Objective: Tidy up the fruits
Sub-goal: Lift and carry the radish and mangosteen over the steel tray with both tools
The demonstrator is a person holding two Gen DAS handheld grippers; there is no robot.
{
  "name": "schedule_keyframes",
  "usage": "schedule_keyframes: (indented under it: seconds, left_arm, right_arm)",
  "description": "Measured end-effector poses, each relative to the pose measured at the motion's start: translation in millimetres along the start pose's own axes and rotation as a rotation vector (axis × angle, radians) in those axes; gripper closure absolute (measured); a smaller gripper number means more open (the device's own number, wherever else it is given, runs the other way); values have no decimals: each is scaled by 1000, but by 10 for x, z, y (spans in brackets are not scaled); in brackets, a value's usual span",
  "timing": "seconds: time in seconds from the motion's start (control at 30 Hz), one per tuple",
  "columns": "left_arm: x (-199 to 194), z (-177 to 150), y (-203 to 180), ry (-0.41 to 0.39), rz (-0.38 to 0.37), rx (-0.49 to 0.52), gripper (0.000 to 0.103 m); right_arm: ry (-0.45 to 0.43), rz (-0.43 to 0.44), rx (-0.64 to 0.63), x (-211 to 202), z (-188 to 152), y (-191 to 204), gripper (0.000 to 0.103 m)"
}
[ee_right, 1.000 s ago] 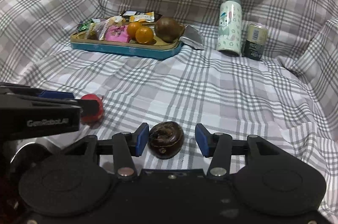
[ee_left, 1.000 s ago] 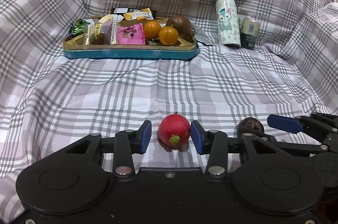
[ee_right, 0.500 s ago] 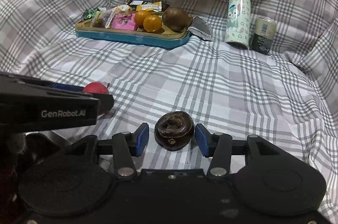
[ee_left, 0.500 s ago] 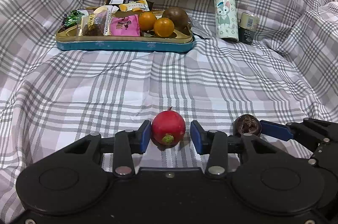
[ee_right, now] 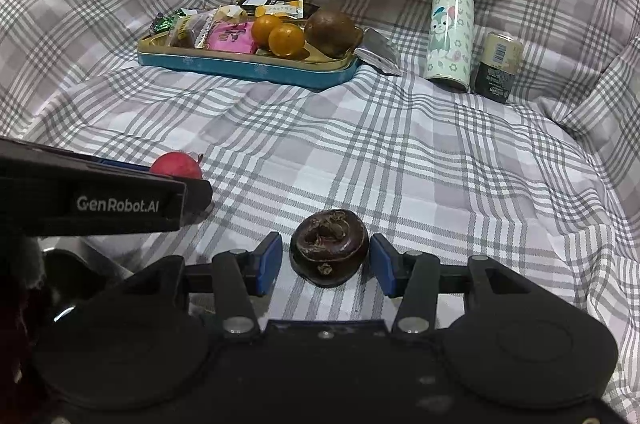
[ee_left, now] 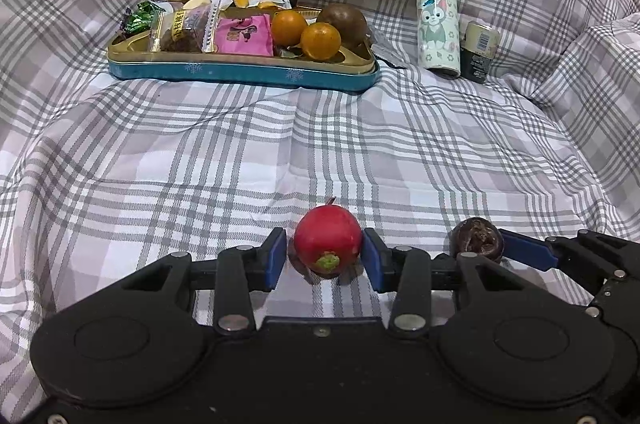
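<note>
Plaid cloth (ee_left: 200, 152): grey and white check. It covers the whole surface and rises in folds at the back and on both sides.
Left gripper (ee_left: 322, 252): jaws spread, one blue pad on each side of the red fruit. A thin dark gap shows at the left pad. The right pad is hard against the fruit's edge, and I cannot tell whether it touches.
Right gripper (ee_right: 326, 256): jaws spread, straddling the dark fruit. A narrow gap shows at the left pad and hardly any at the right. It is just beside the left gripper.
Tray (ee_left: 240, 70): a shallow tin with a blue wall and gold inside, at the far side of the cloth and well apart from both grippers.
Bottle (ee_left: 438, 24): pale, with a cartoon cat on it, upright to the right of the tray.
Can (ee_left: 478, 52): small, with a dark lower half, just beside the bottle on its right.
Brown fruit (ee_left: 344, 24): round, at the right end of the tray.
Oranges (ee_left: 320, 42): two, side by side in the tray, next to the brown fruit.
Snack packets (ee_left: 244, 36): one pink and several others, filling the tray's left and middle.
Red fruit (ee_left: 328, 240): on the near cloth between the left gripper's pads, green stem end facing the camera.
Dark fruit (ee_right: 329, 244): wrinkled and brown-black, on the near cloth between the right gripper's pads.
</note>
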State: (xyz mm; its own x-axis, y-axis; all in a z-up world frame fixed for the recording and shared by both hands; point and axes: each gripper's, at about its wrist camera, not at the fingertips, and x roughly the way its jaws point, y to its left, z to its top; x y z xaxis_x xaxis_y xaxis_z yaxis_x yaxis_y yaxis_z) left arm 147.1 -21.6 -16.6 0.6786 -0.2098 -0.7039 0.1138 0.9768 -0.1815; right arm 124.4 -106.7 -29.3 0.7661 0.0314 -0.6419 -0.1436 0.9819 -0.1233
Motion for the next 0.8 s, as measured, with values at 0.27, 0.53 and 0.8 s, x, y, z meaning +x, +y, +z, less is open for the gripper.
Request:
schedule_keyframes:
  seconds: [0.27, 0.53, 0.8]
  left_arm:
    - [-25, 1, -17, -15, -13, 18, 59]
    - [-239, -1, -35, -81, -19, 40, 59]
    - [-702, -4, -83, -110, 3, 54, 59]
  right_arm:
    - [-15, -23, -10, -4, -2, -5, 60]
    - [-33, 26, 205, -79, 97, -325, 60]
    - [-109, 28, 335, -463, 196, -536, 60]
